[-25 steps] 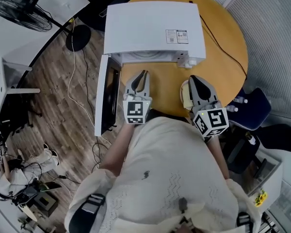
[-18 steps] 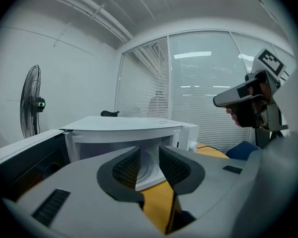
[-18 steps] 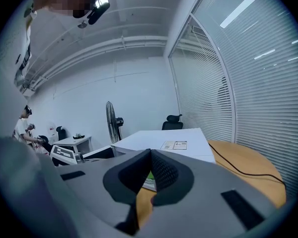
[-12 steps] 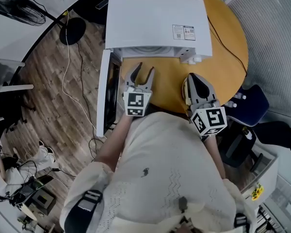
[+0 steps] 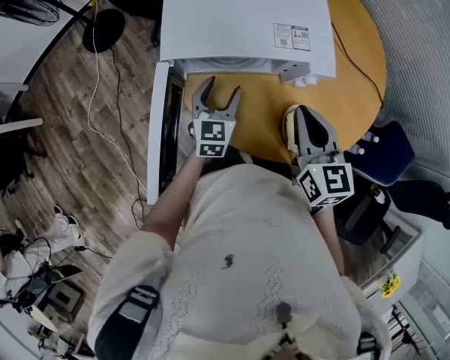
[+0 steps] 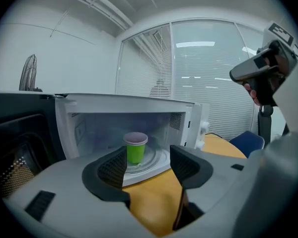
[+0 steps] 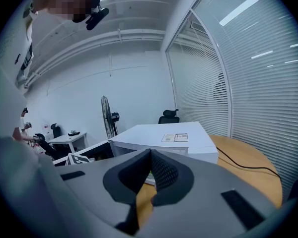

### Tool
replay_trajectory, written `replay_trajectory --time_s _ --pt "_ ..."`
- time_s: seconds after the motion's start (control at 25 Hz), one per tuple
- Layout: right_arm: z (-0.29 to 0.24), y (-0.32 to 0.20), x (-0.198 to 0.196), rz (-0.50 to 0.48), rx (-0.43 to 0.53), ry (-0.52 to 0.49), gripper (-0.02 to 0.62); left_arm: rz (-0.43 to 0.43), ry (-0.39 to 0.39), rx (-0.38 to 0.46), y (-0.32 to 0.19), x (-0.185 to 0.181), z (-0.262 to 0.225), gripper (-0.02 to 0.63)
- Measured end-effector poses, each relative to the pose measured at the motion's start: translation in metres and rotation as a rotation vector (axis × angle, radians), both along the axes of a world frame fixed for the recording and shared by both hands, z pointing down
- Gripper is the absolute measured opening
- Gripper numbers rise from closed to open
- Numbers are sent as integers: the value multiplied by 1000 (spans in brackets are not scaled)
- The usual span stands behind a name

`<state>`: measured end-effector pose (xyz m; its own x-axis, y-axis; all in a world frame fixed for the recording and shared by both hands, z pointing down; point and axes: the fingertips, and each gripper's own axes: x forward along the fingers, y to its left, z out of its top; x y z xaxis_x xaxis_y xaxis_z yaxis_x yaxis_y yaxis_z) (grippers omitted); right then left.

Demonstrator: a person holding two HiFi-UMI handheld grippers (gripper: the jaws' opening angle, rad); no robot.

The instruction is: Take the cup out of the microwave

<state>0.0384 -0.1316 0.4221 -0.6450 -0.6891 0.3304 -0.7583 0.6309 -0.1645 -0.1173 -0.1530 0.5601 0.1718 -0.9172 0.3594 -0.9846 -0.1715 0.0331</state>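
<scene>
we judge the cup (image 6: 135, 148) ahead of our opening, empty left gripper (image 6: 146, 162) light and crushable: pinch mid-wall softly; right gripper (image 7: 150, 168) clenched, empty.

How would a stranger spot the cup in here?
Find the white microwave oven standing open on the round wooden table. On its glass turntable stands a small green cup with a pale pinkish top, upright. It is the only thing inside the oven.

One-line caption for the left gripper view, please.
Left tool, jaws opening and empty, faces the green cup inside the open microwave.
</scene>
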Motion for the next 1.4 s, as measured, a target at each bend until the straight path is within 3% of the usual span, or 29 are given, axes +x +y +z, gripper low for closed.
replay_trajectory --time_s 0.56,1.04,1.4 --pt "20 -6 -3 3 -42 15 9 -15 4 -34 -38 -2 33 275" --pt "32 -11 2 31 -66 37 9 -79 52 -78 -72 -5 60 281" --pt "39 -12 12 55 -85 42 9 -139 39 -112 -94 -11 78 311"
